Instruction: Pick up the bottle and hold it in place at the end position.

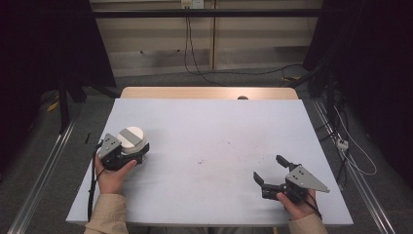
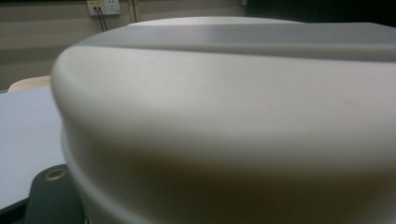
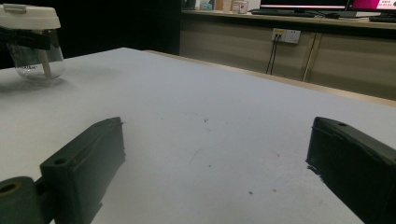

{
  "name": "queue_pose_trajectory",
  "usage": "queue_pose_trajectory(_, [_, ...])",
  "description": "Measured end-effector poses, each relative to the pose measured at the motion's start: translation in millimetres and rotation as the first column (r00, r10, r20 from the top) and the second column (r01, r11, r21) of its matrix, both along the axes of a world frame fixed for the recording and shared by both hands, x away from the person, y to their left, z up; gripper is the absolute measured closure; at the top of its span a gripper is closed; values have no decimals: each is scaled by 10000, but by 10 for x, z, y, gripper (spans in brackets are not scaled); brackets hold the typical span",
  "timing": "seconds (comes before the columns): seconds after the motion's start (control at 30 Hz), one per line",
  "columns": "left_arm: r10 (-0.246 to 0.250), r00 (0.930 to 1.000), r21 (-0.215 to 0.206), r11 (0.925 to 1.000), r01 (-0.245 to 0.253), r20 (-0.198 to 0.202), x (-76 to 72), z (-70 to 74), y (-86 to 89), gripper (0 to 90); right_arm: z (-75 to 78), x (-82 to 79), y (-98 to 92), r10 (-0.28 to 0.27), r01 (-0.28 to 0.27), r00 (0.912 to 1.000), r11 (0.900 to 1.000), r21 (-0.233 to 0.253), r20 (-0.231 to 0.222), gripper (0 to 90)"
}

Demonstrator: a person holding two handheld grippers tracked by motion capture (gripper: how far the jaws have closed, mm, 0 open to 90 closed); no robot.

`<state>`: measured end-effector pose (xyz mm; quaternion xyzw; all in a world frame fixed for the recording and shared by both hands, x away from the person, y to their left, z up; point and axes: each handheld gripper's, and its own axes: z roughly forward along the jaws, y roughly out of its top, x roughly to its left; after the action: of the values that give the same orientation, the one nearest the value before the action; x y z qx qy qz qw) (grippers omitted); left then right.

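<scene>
Left tongs (image 1: 127, 155) clasping a white-lidded jar (image 1: 131, 139), right tongs (image 1: 271, 171) agape, on a pale blue table (image 1: 214, 131) amid dark curtains

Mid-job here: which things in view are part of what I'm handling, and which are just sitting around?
In the job:
- white-lidded clear container, clamped in the left gripper
- right gripper, open over the bare table

Just lying about:
- floor cables
- wall socket

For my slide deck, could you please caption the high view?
Left gripper closed around a white-lidded jar; right gripper rests open on the table.
</scene>
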<state>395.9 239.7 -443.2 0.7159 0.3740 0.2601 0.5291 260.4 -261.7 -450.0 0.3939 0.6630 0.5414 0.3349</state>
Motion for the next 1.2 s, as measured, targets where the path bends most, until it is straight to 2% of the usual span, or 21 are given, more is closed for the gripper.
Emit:
queue_pose_trajectory(0.23, [-103,9996,426,9990,93,245,11,37,-35,184,1,1,-1,-13,13,10000,10000,22,18,38])
queue_pose_trajectory(0.37, [-134,9996,274,9995,127,251,15,49,-50,184,1,1,-3,-20,20,10000,10000,39,25,38])
queue_pose_trajectory(0.63, [-550,9981,186,9983,545,281,45,62,-161,184,4,1,-8,-22,22,10000,10000,68,39,38])
queue_pose_trajectory(0.7, [-733,9968,-97,9972,736,329,50,59,-194,184,4,1,-10,-36,36,10000,10000,74,44,38])
queue_pose_trajectory(0.73, [-733,9968,-97,9972,736,329,50,59,-194,184,4,1,-10,-33,32,10000,10000,76,41,38])
queue_pose_trajectory(0.8, [-1275,9917,-142,9917,1278,169,53,78,-273,185,4,1,-11,-32,31,10000,10000,81,51,38])
queue_pose_trajectory(0.9, [-1491,9887,-325,9882,1495,135,57,85,-328,185,4,3,-11,-44,43,10000,10000,85,51,38])
queue_pose_trajectory(0.93, [-1687,9855,-438,9846,1693,167,68,90,-378,185,4,3,-11,-46,46,10000,10000,86,50,38])
queue_pose_trajectory(1.2, [-1976,9800,-429,9791,1986,251,114,87,-577,184,6,1,-12,-46,45,10000,9999,105,62,38])
